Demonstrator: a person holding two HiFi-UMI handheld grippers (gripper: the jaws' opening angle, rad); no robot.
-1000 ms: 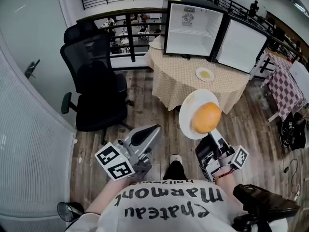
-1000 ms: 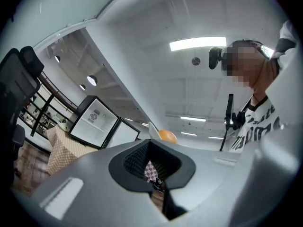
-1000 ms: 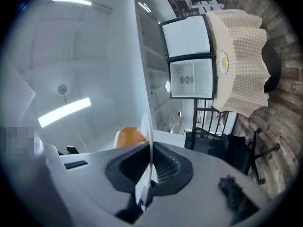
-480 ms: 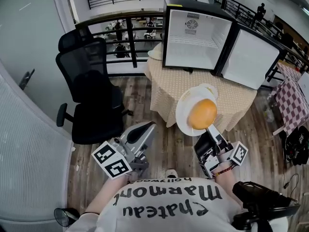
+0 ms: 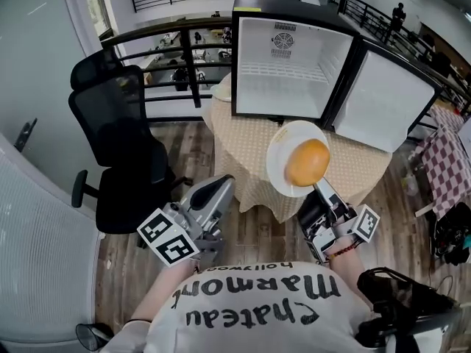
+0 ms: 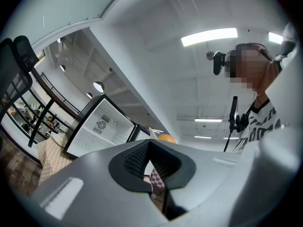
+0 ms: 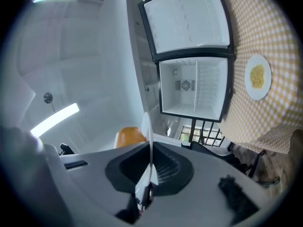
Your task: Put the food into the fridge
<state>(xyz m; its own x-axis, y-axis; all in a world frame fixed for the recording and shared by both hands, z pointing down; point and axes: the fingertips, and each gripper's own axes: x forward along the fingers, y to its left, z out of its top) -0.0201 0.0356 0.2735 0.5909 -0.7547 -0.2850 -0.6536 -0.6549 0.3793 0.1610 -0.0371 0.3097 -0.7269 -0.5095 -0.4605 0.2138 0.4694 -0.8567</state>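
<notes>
R gripper [image 5: 319, 188] clamped on rim of plate [image 5: 278, 160] w/ 1 orange bun [image 5: 307, 162], facing open fridge [image 5: 283, 72]. L gripper [image 5: 221, 187] jaws together, empty.

white T-shirt [image 5: 250, 311] on the person, black lettering seen upside down, "Chateau Marmont" in large script, small "hollywood" beside it, round printed sticker [image 5: 282, 41] on the open black fridge's [image 5: 243, 57] white back wall, too small to read

- Golden-orange food [image 5: 307, 162] on a plain white plate [image 5: 276, 157].
- Fridge [image 5: 283, 72]: black shell, white inside.
- Tablecloth [image 5: 243, 142]: yellow-and-white check.
- Black office chair [image 5: 118, 131].
- Grey-brown wood-plank floor [image 5: 184, 134].
</notes>
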